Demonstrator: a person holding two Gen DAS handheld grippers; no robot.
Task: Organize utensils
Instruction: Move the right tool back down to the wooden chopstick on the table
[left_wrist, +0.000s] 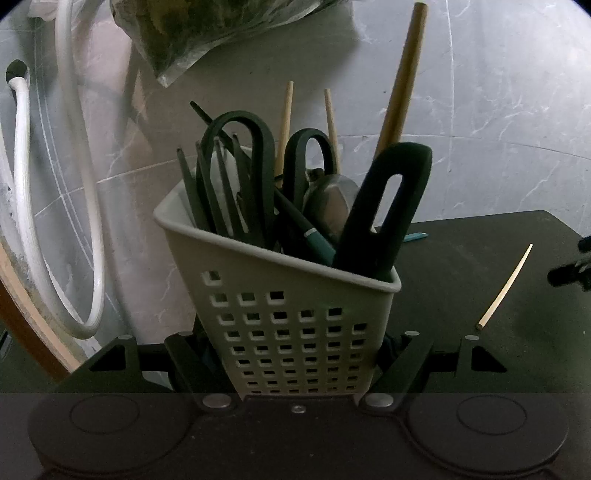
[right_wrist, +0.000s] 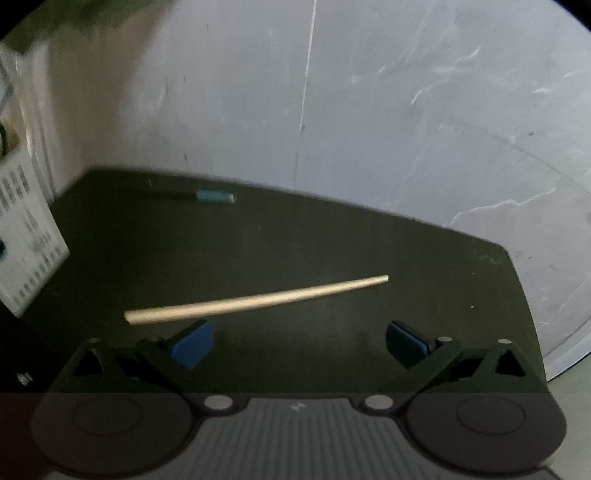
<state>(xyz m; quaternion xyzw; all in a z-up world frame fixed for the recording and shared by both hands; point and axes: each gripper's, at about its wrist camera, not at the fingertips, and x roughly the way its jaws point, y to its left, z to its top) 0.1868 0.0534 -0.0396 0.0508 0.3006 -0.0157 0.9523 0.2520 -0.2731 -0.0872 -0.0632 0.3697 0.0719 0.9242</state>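
The left tool (left_wrist: 295, 354) pinches the lower walls of a perforated white utensil basket (left_wrist: 280, 295), crammed with black scissors (left_wrist: 258, 166), black-handled utensils and wooden chopsticks (left_wrist: 286, 122), standing at the edge of the dark table (left_wrist: 480, 266). The right tool (right_wrist: 297, 345) is spread wide, empty, just above a lone wooden chopstick (right_wrist: 255, 300) lying flat on the table. A teal-ended pen (right_wrist: 212, 196) lies farther back, near the table's edge.

The perforated pale plastic utensil basket (left_wrist: 295, 325) stands at the dark tabletop's (left_wrist: 461, 251) left edge. A single light wooden chopstick (right_wrist: 255, 301) lies to its right; a teal-capped pen (right_wrist: 214, 196) lies farther back.
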